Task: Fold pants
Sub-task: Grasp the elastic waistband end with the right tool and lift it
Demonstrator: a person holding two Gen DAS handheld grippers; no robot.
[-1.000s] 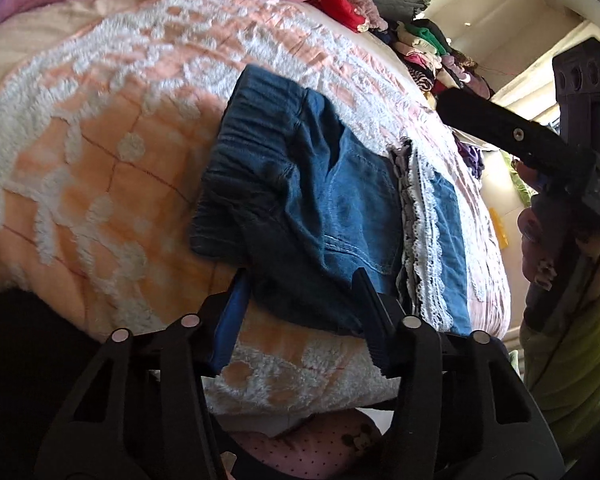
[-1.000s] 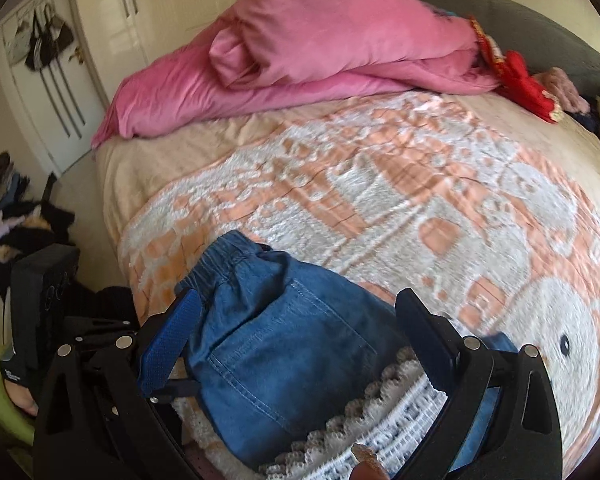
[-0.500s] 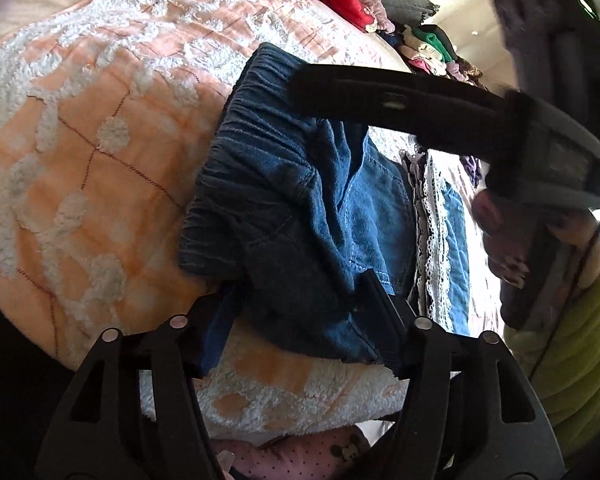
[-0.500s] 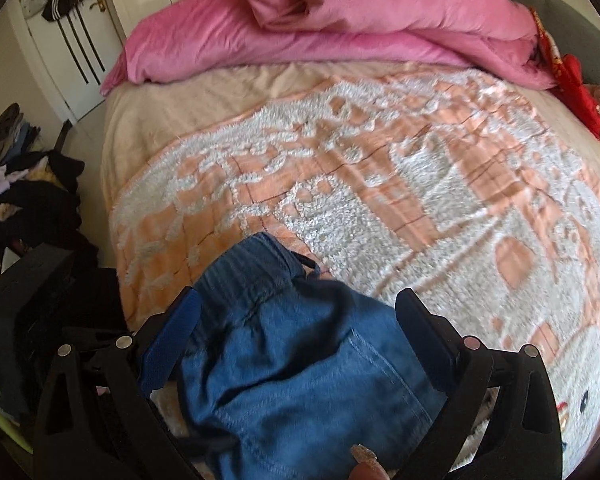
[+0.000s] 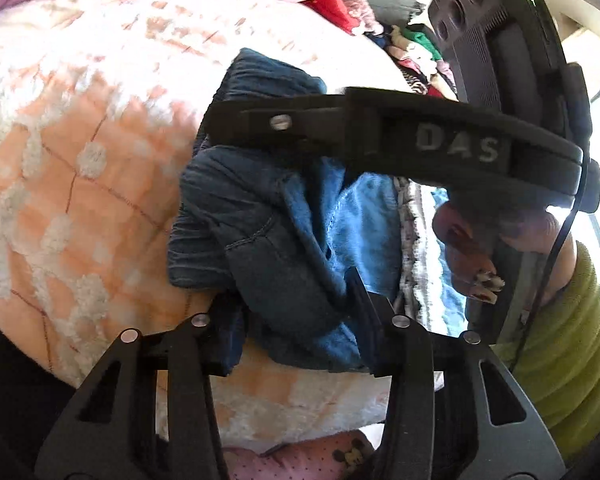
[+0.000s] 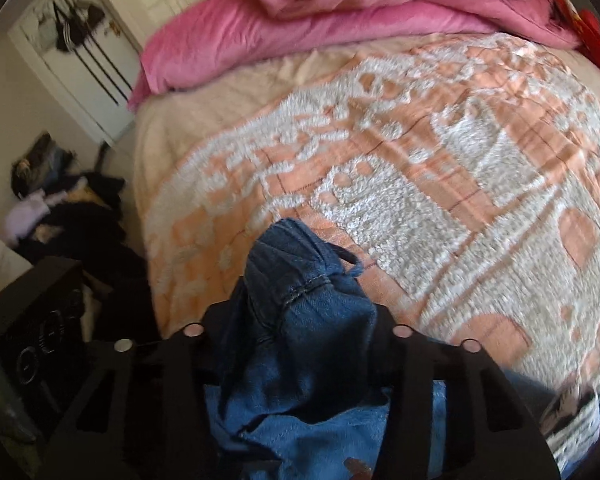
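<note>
In the left wrist view, the left gripper [image 5: 296,316] is seen at the bottom centre of the frame, angled down toward the bed [image 5: 80,184]. Its jaws are closing, and a bunched dark fold of the pants [image 5: 268,240] is gathered between them at the near edge of the bed; the pads appear pressed into the denim. The right gripper [image 5: 236,124] is seen from the side, reaching in from the right of the frame across the upper part of the pants, with the lettering "DAS" on its black body. It is carried by a hand [image 5: 468,248] at the right of the frame, below which a green sleeve [image 5: 560,340] is seen.

In the right wrist view, the right gripper [image 6: 296,332] is tilted steeply down at the bottom centre. Its jaws are closing, and a raised ridge of the pants [image 6: 300,320] is pinched between them, the waistband end sticking up beyond the fingertips toward the centre of the frame. The patterned blanket [image 6: 440,168] is spread over the bed behind, and a pink duvet [image 6: 340,16] is heaped along the top of the frame.
</note>
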